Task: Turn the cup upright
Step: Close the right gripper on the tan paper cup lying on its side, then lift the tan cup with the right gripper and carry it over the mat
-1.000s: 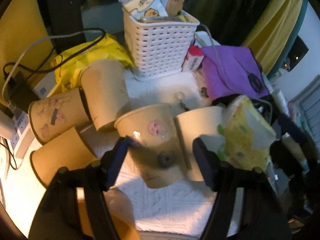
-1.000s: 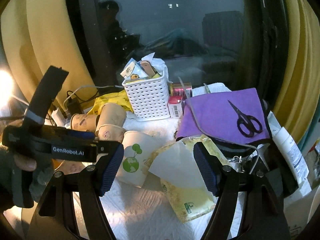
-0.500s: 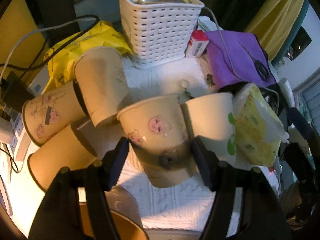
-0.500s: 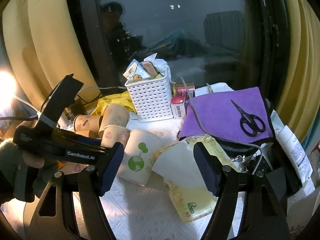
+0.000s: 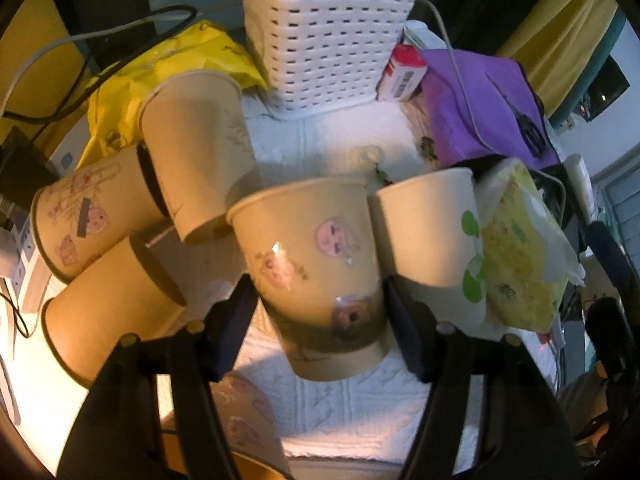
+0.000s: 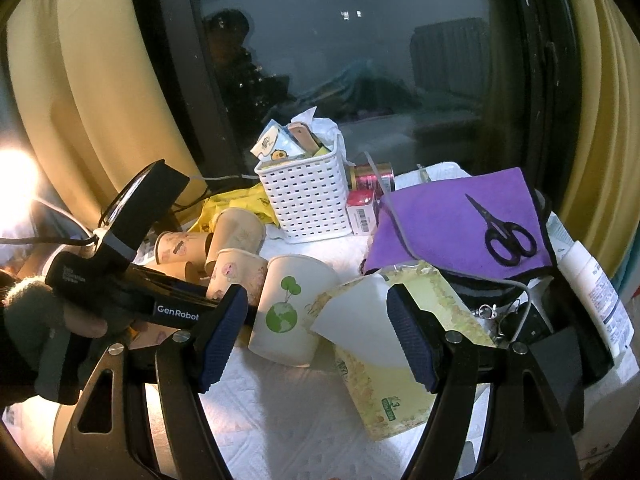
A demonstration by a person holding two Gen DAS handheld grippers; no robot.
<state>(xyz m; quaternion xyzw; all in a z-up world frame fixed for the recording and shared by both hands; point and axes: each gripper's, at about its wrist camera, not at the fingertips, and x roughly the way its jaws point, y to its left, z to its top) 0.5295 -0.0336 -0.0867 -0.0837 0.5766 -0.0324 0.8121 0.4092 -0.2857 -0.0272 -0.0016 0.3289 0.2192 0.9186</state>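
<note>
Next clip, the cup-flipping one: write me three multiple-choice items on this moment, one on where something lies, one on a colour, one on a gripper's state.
1. Where do the scissors lie?
A. in the white basket
B. on the purple cloth
C. inside a cup

2. What colour is the print on the white cup next to the pig-sticker cup?
A. red
B. blue
C. green

3. How does the left gripper stand?
A. its fingers flank the pig-sticker cup
B. shut on the tissue pack
C. out of sight

Answers:
1 B: the scissors rest on the purple cloth.
2 C: the white cup bears a green globe and tree.
3 A: the left gripper has a finger on each side of the pig-sticker cup.
</note>
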